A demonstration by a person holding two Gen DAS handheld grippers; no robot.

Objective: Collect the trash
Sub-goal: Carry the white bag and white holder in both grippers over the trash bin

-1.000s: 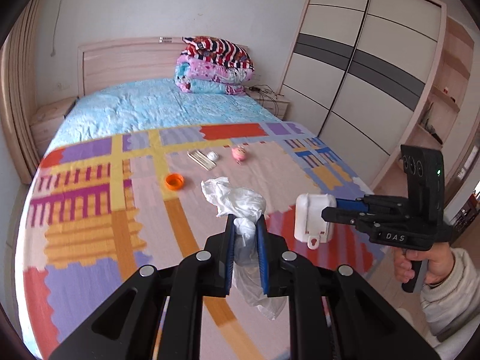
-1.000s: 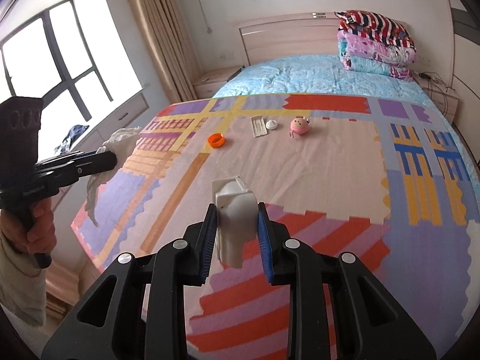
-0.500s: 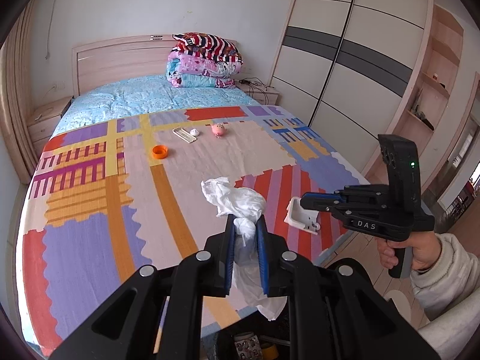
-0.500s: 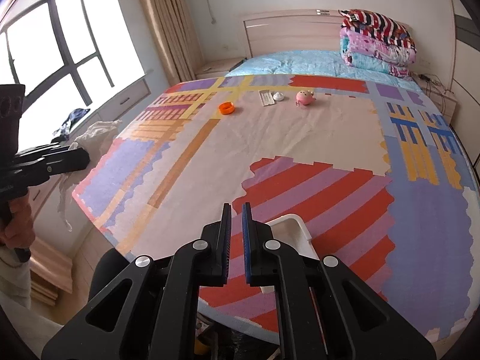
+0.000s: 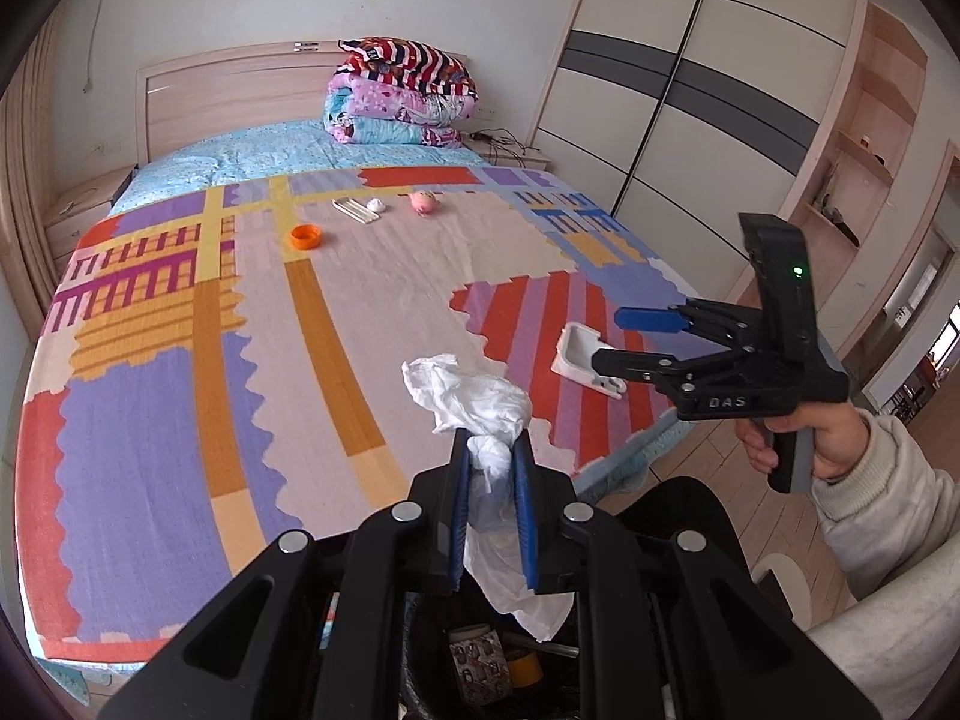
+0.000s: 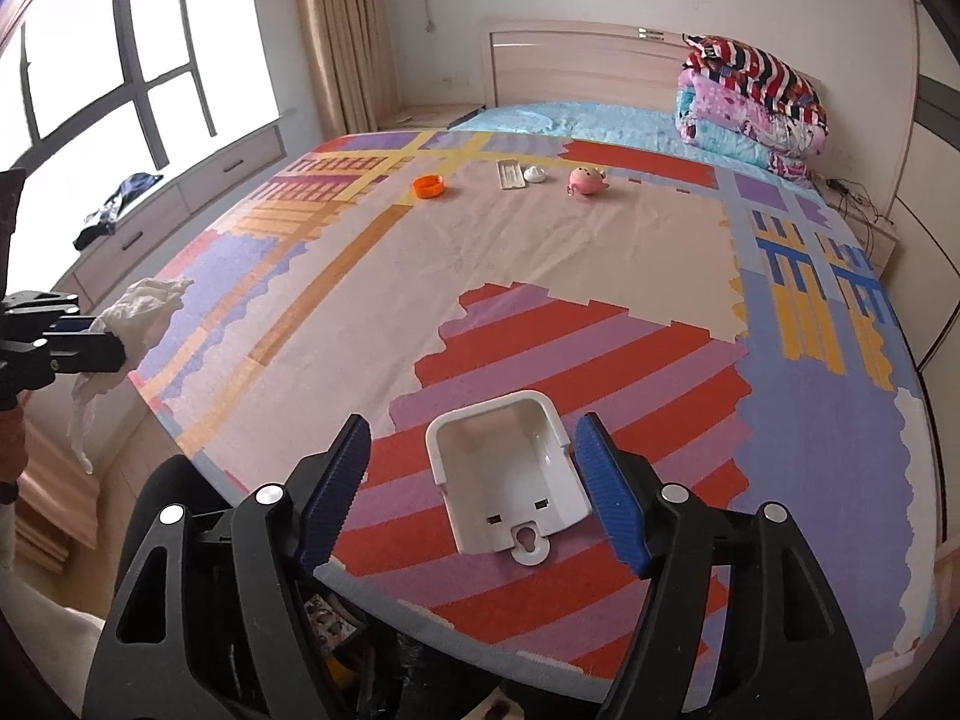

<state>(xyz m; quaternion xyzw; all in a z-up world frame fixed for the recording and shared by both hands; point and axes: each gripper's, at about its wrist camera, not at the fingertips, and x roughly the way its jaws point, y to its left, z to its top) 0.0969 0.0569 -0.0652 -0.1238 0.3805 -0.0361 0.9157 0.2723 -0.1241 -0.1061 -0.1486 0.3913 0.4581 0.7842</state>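
Left tool [image 5: 489,450]: clamping the crumpled white tissue [image 5: 468,399] above the bed's [image 5: 180,420] foot edge.
Right tool [image 6: 474,468]: jaws just opening, standing wide around the white plastic holder [image 6: 507,474], not touching it.
Holder: lying on the bed.

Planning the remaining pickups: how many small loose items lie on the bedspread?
5: white plastic holder near the foot edge; orange cap, white strip, white cone, pink toy farther up.
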